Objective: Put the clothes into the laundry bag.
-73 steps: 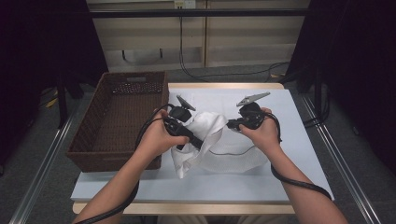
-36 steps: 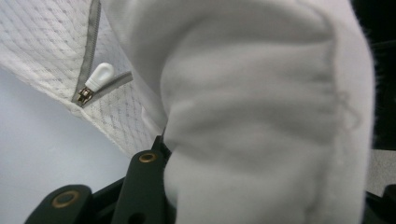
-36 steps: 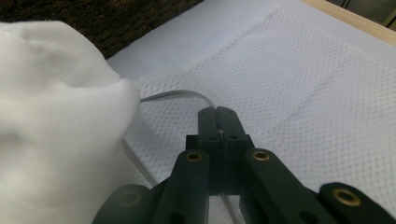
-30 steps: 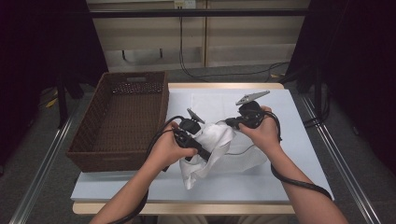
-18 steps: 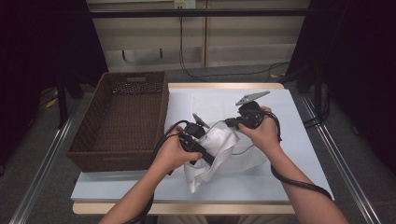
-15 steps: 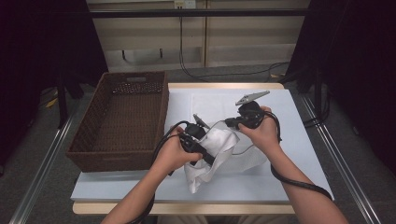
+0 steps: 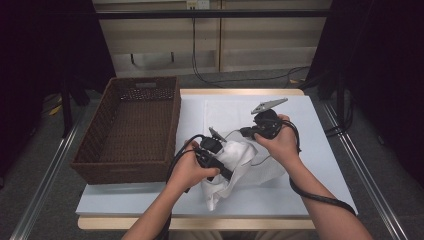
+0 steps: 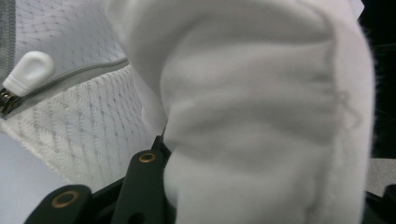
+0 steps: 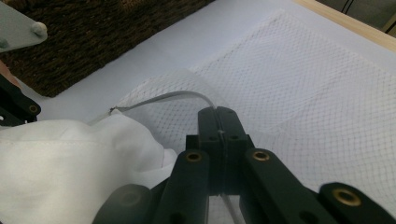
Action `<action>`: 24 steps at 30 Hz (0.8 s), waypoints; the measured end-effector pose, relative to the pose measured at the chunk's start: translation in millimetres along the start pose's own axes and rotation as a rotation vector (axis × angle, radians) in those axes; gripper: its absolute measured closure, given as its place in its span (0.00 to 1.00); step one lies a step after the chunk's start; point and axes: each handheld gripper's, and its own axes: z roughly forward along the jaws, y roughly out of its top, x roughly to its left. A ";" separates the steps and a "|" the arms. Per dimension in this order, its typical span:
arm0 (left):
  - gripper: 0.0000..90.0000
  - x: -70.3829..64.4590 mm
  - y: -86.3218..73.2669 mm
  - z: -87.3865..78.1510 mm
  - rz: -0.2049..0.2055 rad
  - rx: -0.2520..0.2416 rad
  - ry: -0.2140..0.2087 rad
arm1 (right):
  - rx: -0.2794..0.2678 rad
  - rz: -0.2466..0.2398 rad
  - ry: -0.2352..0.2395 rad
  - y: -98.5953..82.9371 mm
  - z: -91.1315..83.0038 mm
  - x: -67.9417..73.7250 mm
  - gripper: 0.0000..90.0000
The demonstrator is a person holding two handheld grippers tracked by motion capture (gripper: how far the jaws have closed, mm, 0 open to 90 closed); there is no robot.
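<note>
White cloth (image 7: 235,167), soft and bunched, lies near the table's (image 7: 325,200) front edge, half inside a white mesh bag (image 9: 303,93) with a grey zip edge and a white pull (image 8: 25,72). The left gripper (image 7: 220,165) pinches a thick fold of the cloth. The right gripper (image 9: 218,122), jaws pressed together, nips the bag's zip edge. A brown wicker basket (image 7: 130,130) sits at the left edge.

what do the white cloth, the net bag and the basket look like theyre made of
White cloth: soft matte woven fabric, probably cotton; it bunches in rounded folds and has a stitched hem.
Net bag: thin white mesh, likely synthetic; the open grid lets the table show through, and it has a grey zip edge.
Basket: dark brown woven wicker or rattan look; plaited ribbed walls.
</note>
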 end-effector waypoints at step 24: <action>0.68 -3.8 6.5 9.5 -0.034 -0.046 0.026 | -0.010 -0.007 0.004 0.5 -1.1 7.7 1.00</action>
